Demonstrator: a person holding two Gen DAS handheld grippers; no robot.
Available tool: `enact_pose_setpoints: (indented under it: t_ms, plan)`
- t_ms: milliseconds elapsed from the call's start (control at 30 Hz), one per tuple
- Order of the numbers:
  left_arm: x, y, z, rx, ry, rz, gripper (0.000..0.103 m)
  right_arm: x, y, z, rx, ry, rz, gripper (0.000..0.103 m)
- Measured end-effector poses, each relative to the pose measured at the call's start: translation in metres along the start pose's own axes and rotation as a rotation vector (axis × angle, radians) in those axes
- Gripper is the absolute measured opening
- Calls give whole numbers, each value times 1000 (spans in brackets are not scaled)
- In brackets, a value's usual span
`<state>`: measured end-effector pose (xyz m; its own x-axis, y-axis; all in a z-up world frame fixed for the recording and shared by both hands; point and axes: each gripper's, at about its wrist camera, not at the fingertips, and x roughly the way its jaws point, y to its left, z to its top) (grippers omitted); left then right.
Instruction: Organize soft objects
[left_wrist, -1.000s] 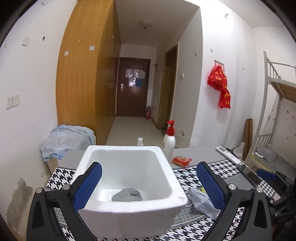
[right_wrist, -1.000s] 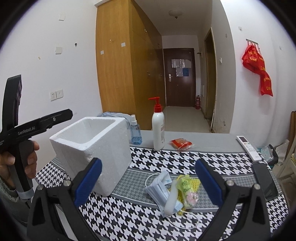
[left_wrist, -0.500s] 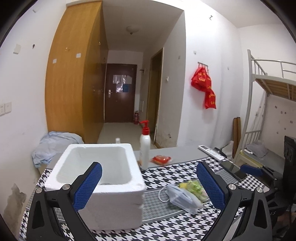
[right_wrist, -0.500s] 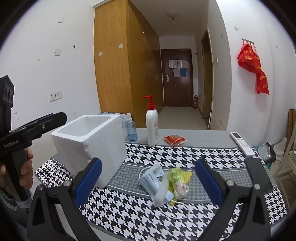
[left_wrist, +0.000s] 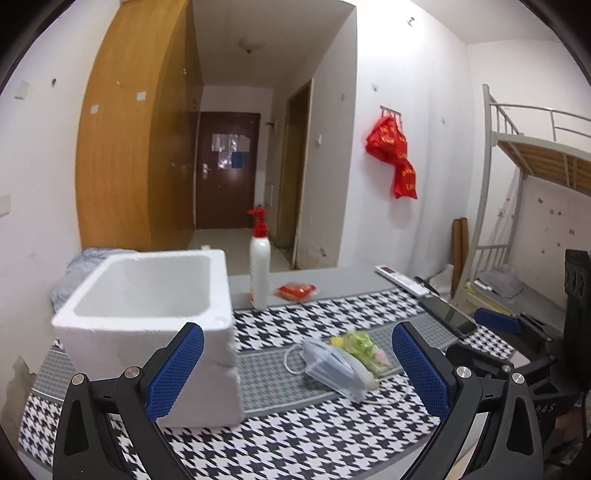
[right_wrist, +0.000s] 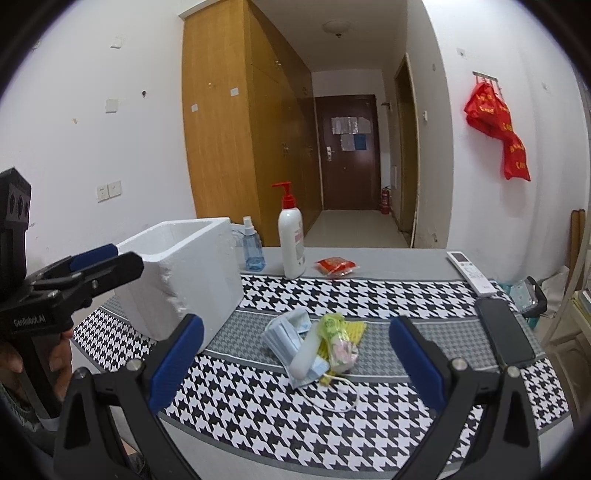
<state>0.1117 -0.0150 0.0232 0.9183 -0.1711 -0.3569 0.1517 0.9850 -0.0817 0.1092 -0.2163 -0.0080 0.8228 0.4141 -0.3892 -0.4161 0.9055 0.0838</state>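
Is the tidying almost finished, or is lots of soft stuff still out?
Not finished. The face mask and yellow-green packet still lie piled on the checked cloth, beside the white foam box. Nothing is in hand: the left gripper and right gripper are open and empty. The box's bottom is hidden here.

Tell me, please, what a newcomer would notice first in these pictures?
Probably the white foam box, standing open-topped on the left of the houndstooth table cloth. Next, the small heap of face masks and a yellow-green packet lying mid-table, beside the box, between the open right gripper fingers.
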Motion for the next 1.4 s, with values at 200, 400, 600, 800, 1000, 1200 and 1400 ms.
enact_pose_setpoints:
  t_ms: [200,400,600,800,1000,1200,1400]
  plan:
    - [5,-4,-6,6,11,-23,102,1,-8,-5,22,19,-18,102]
    - [12,-11,-21,41,35,-27,102,5,-14,-13,43,29,-41,102]
    - [23,-19,-26,60,59,-60,102,12,-21,-20,49,57,-50,102]
    - [36,-26,-31,56,93,-52,102,19,-29,-21,47,79,-62,102]
    - [49,-29,-40,44,141,-30,102,25,-37,-27,45,108,-70,102]
    - [61,-30,-46,44,174,-22,102,36,-42,-30,56,137,-53,102]
    - [74,-33,-47,45,198,-31,102,51,-51,-34,74,168,-59,102]
